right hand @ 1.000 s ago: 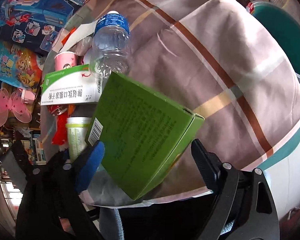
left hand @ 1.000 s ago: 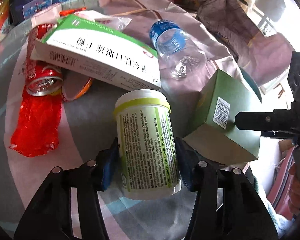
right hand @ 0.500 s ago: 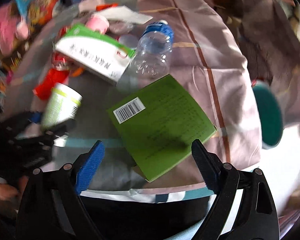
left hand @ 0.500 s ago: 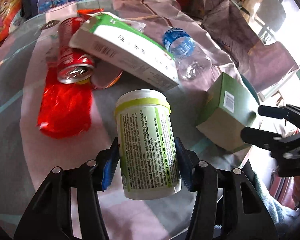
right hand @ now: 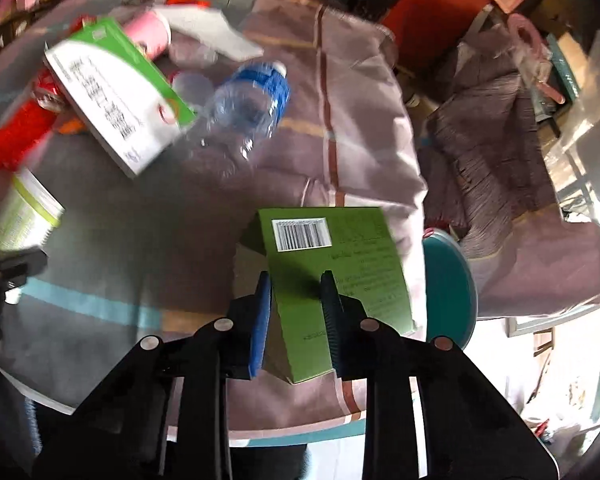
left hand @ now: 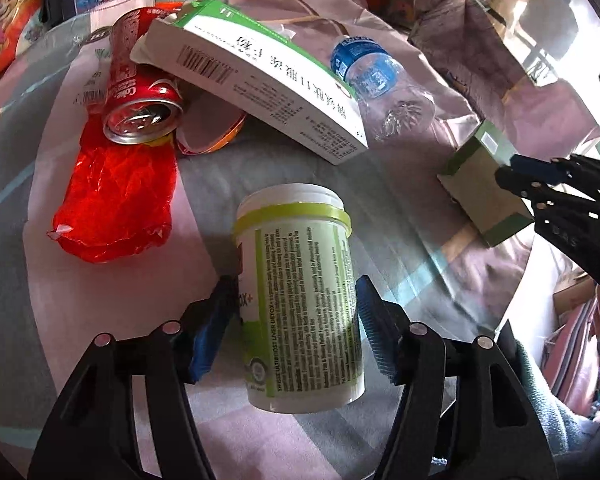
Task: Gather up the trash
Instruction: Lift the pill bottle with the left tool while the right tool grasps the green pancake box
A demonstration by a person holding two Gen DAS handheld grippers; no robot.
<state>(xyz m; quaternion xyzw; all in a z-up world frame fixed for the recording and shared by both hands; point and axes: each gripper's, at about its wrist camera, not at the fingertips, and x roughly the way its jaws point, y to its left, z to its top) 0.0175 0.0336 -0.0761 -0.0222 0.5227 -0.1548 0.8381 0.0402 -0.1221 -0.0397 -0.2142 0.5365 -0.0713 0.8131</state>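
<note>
Left gripper (left hand: pixel 294 312): black two-finger tool with blue pads, jaws closed against the sides of a white cylindrical plastic supplement jar with a lime-green printed label (left hand: pixel 300 292), held clear of the checked pink-and-grey tablecloth (left hand: pixel 112 308). Right gripper (right hand: pixel 296 300): same pattern, jaws clamped on the near edge of a flat green cardboard box with a white barcode sticker (right hand: pixel 336 264); the box stands at the cloth's right edge, just left of a round teal stool seat (right hand: pixel 448 288). In the left wrist view the right gripper (left hand: pixel 516 178) appears at far right, pinching the same green box (left hand: pixel 476 176). Loose items on the cloth, far side: a long white-and-green carton with printed Chinese text (left hand: pixel 256 80), lying tilted across a red cola can on its side, open end toward the camera (left hand: pixel 140 96); a crumpled red plastic wrapper (left hand: pixel 116 200) just in front of the can; a clear plastic bottle with a blue label (left hand: pixel 376 84) lying beside the carton's right end; an orange-rimmed piece (left hand: pixel 212 136), partly hidden under the carton, kind not identifiable. Right wrist view adds a pink paper cup (right hand: pixel 148 34) behind the carton; this view is motion-blurred.
</note>
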